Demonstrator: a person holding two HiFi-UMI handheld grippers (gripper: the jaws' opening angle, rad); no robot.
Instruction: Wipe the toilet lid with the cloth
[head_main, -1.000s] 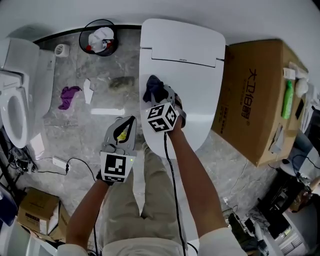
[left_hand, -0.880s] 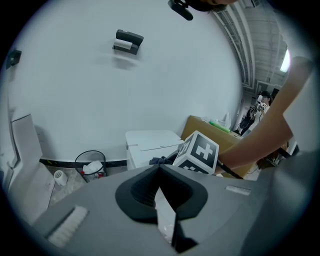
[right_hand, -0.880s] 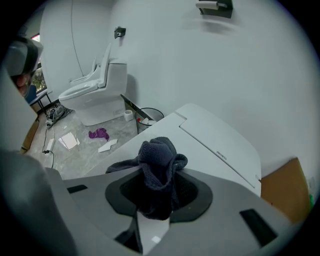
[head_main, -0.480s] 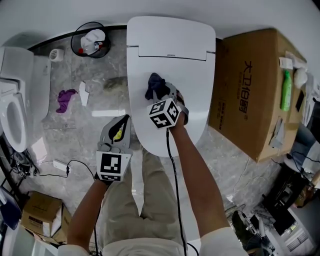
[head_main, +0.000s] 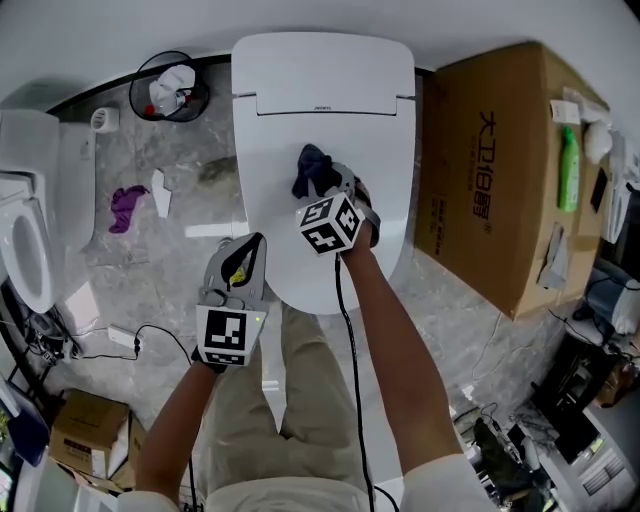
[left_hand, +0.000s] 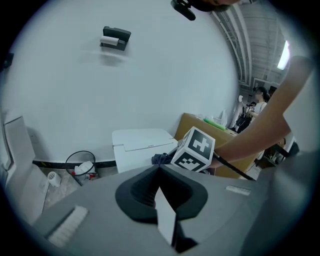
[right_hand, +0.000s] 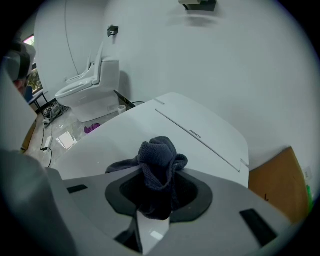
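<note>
Dark blue cloth (head_main: 312, 170) is bunched up and pinched in the right claw (head_main: 328, 192), which is clamped on it. The cloth's lower folds sit on the closed white toilet lid (head_main: 300, 120), roughly mid-lid. In the right gripper view the cloth (right_hand: 159, 167) fills the gap between the jaws of the right claw (right_hand: 158, 192) and sticks up past the tips, with one flap hanging to the left. The lid hinge line is behind it.

Left claw (head_main: 247, 252) has its jaws together with nothing between them. It is off the lid, just beside the lid's front-left edge and above the grey marble floor (head_main: 190, 260). The left gripper view shows the left claw (left_hand: 159, 172) with its tips meeting, pointing toward the toilet and the right claw's marker cube (left_hand: 195, 150).

Cardboard box (head_main: 500, 170) stands against the toilet's right side, with a green bottle (head_main: 568, 170) on top of it. A black wire bin (head_main: 168, 88) with trash stands on the floor near the lid's back-left corner. A purple rag (head_main: 125, 205) lies on the floor, and a second toilet (head_main: 25, 240) is at far left.
</note>
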